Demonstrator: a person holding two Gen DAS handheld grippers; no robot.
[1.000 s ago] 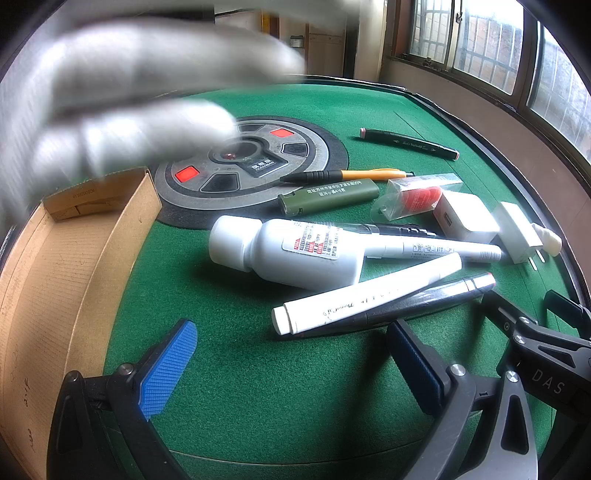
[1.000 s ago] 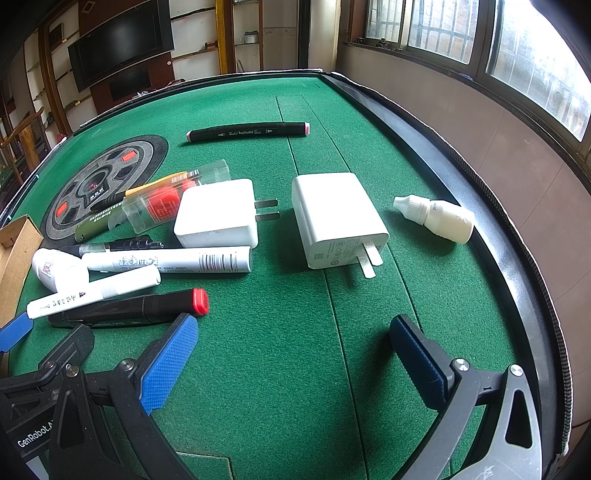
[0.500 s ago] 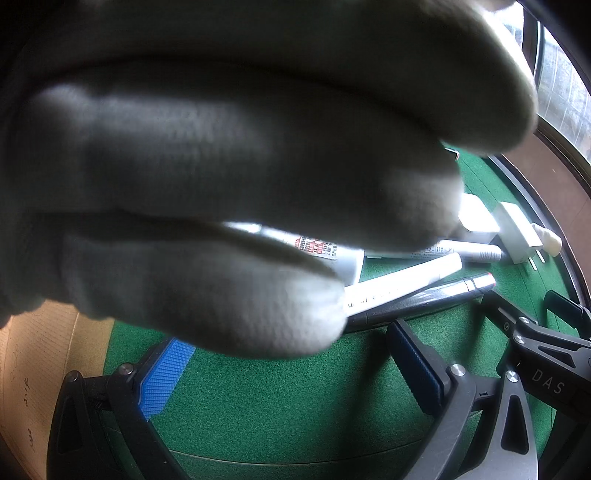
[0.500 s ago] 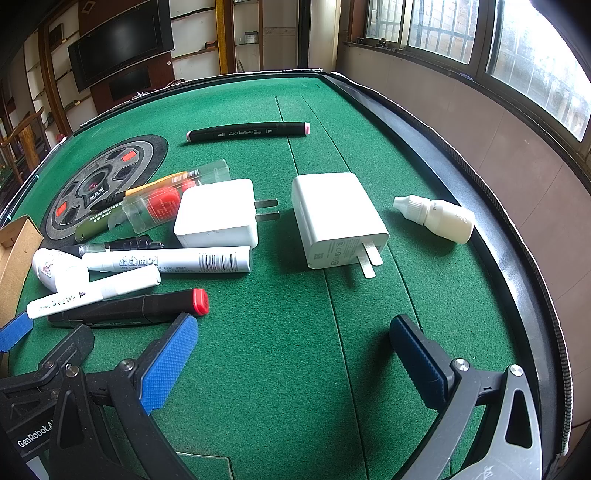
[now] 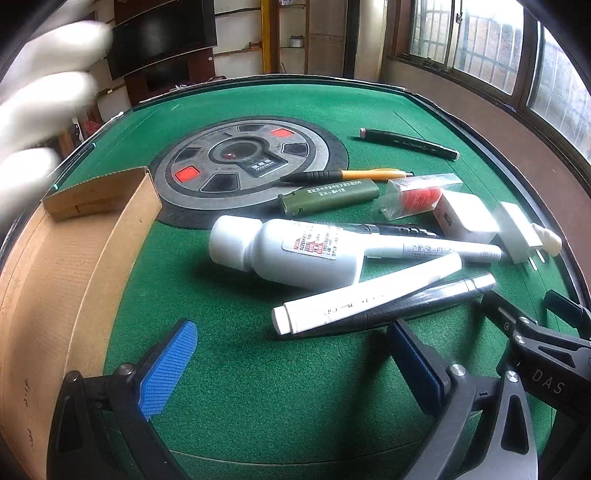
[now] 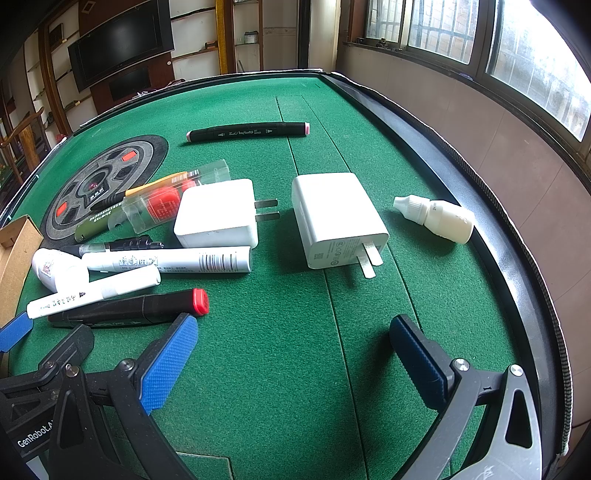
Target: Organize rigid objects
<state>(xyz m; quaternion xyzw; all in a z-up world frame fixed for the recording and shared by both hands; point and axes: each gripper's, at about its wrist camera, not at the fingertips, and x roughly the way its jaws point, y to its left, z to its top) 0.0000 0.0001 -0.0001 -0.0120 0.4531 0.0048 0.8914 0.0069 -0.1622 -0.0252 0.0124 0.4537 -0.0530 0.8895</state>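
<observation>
Both my hand-held grippers, left (image 5: 291, 354) and right (image 6: 291, 354), are spread wide and empty, low over the desk (image 6: 280, 332). Nothing boxed yet. White bottle (image 5: 291, 254) lies near the cardboard box (image 5: 66, 266): take it first, clamp across the body, clear of the white marker (image 5: 365, 291) touching it.

Room interior: barred windows (image 6: 461, 33) admit daylight along the right wall; a dark television (image 6: 122, 44) (switched off) hangs on the far wall beside wooden shelves (image 6: 243, 37).
</observation>
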